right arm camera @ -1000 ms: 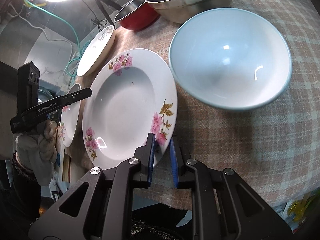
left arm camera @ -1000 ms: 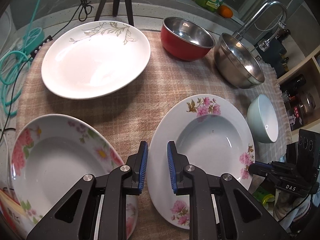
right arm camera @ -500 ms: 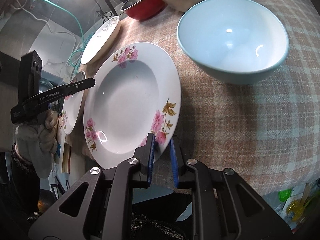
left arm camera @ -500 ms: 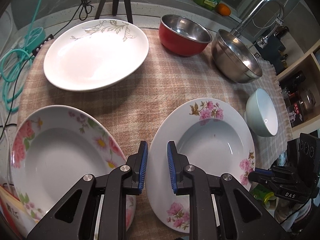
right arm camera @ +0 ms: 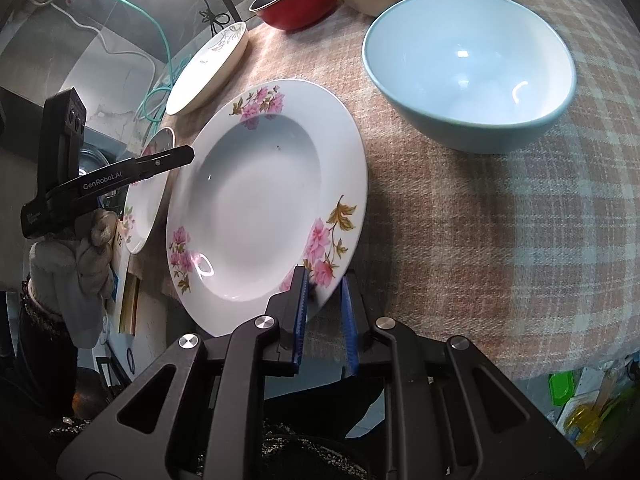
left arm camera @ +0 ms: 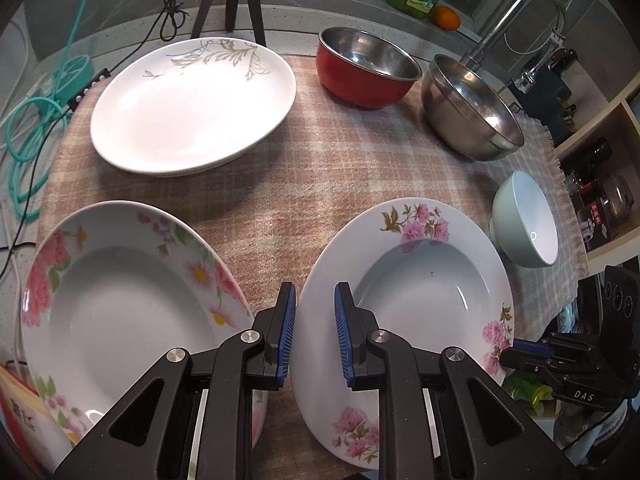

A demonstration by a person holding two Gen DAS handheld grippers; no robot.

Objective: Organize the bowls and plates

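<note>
Both claws clamp opposite edges of one pink-flowered soup plate (left arm camera: pixel 416 308), tilted above the plaid cloth (left arm camera: pixel 320 168): left gripper (left arm camera: pixel 315 334) on its left rim, right gripper (right arm camera: pixel 323 312) on its near-right rim, blue pads pressed to the porcelain. A gloved hand (right arm camera: pixel 76 260) holds the left tool. Largest to smallest on the cloth: leaf-patterned oval plate (left arm camera: pixel 192 104) at far left; second floral soup plate (left arm camera: pixel 116 300), near left, just beside the held one; steel bowl (left arm camera: pixel 472 108) by the faucet (left arm camera: pixel 524 20); red bowl (left arm camera: pixel 366 68) beside it; pale blue bowl (right arm camera: pixel 472 68), right of the held plate.
</note>
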